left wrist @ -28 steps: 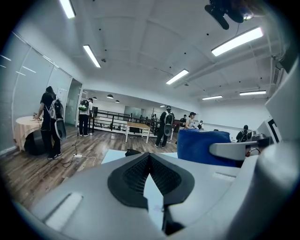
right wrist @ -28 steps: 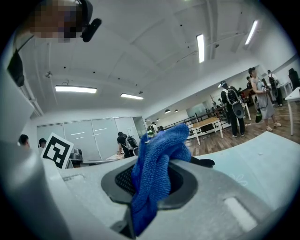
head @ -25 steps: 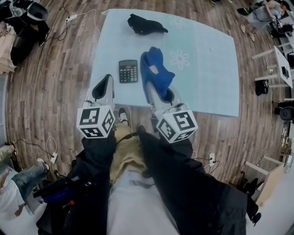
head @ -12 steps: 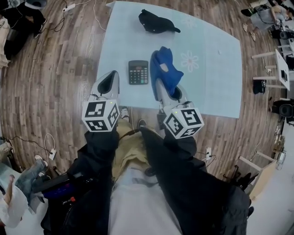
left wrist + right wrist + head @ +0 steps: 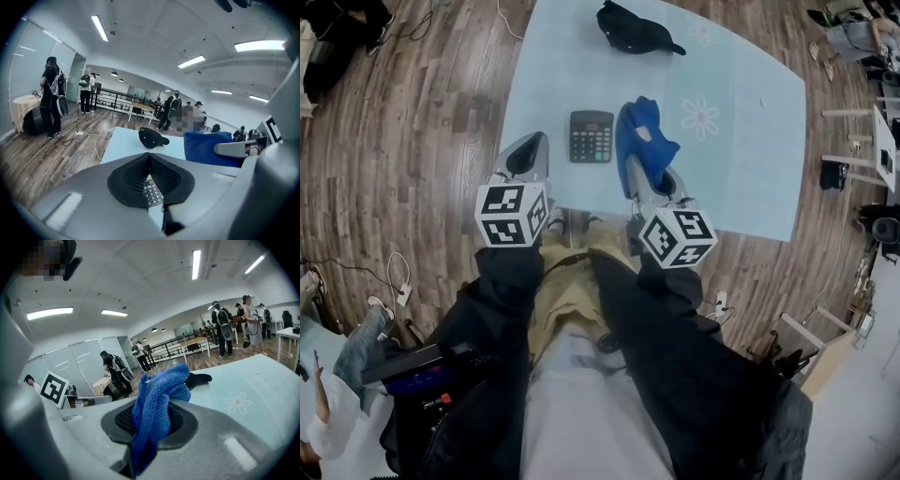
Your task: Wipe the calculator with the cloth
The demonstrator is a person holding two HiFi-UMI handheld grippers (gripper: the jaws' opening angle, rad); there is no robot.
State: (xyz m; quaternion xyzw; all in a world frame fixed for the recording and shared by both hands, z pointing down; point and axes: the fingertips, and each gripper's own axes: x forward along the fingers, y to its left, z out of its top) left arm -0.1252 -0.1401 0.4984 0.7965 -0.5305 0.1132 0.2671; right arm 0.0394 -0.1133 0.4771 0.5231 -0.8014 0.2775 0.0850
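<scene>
A black calculator (image 5: 592, 137) lies flat near the front edge of the pale blue table (image 5: 741, 159). Just right of it hangs a bunched blue cloth (image 5: 644, 142), with my right gripper (image 5: 646, 173) shut on it; the cloth rises out of the jaws and droops over them (image 5: 157, 401). My left gripper (image 5: 529, 157) hovers at the table's front left edge, left of the calculator, jaws together with nothing held. In the left gripper view the calculator (image 5: 152, 193) shows through the small gap under the pads, and the cloth (image 5: 206, 149) is at the right.
A black cap (image 5: 636, 33) rests at the table's far side, beyond the calculator. Wooden floor surrounds the table, with cables (image 5: 398, 291) on it at the left. Several people stand in the background of the room (image 5: 51, 93). White furniture (image 5: 881, 141) stands at the right.
The head view has shifted a little, so the table sits higher and further right in the picture. Both grippers keep their places beside the calculator. The cloth stays in the right jaws.
</scene>
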